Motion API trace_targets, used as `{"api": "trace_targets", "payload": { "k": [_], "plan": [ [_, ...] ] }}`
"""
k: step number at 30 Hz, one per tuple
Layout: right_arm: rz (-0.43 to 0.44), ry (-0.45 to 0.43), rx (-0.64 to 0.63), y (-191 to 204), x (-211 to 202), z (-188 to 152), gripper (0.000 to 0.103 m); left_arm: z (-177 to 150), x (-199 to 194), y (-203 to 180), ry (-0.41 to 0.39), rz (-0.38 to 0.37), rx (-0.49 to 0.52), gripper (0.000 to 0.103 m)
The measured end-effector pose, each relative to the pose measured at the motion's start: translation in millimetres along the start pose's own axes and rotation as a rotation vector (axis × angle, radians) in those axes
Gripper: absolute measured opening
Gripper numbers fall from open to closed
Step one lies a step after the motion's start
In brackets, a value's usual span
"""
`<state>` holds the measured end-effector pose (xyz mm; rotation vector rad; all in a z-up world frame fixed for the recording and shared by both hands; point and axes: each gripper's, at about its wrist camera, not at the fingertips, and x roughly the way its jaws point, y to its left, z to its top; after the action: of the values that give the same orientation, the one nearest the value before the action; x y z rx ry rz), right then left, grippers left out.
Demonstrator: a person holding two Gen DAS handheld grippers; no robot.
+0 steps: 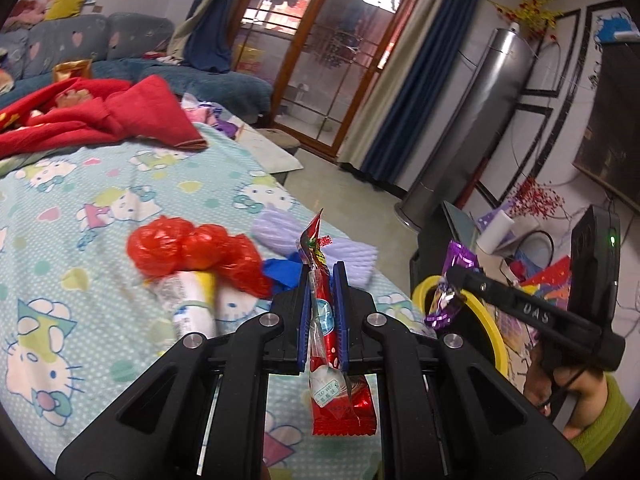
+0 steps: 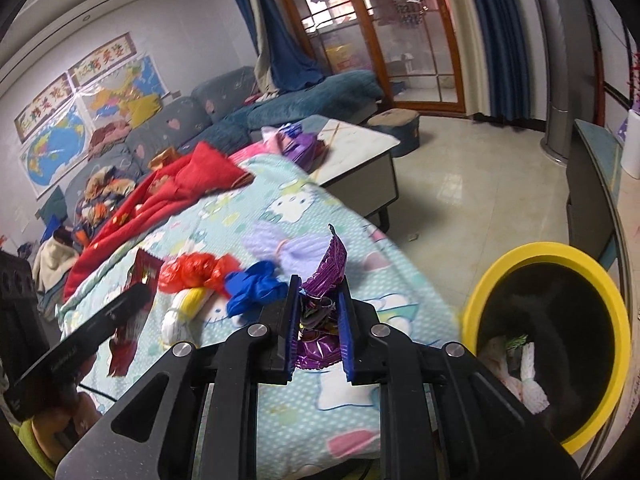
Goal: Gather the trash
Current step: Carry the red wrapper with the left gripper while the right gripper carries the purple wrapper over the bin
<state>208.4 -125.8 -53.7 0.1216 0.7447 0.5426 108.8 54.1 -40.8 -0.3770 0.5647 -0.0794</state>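
Red wrapper (image 1: 325, 332), pinched tight in the left gripper (image 1: 323, 320) above the bed's (image 1: 120, 200) edge, and purple wrapper (image 2: 320, 312), squeezed in the right gripper (image 2: 319, 332), could slip and miss the yellow bin (image 2: 600, 280).

A red wrapper (image 1: 320, 312), a purple wrapper (image 2: 320, 320), a yellow-rimmed bin (image 2: 548, 344), a cat-print aqua sheet (image 1: 100, 208).

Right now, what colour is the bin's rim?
Yellow; the bin's rim shows best in the right wrist view.
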Motion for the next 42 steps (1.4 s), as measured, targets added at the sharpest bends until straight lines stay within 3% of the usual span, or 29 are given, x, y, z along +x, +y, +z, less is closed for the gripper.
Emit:
{"api": "trace_targets", "payload": {
  "k": [17,42],
  "plan": [
    [-0.096,-0.08,0.098,-53.9,-25.5,5.4,0.016,-15.8,18.7,-54.9,0.05,-0.1,0.132,0.006],
    [-0.209,-0.107,0.244,-129.2,-43.6,-5.8,0.016,-38.5,56.3,-123.6,0.115,-0.215,0.292,0.006]
  ]
}}
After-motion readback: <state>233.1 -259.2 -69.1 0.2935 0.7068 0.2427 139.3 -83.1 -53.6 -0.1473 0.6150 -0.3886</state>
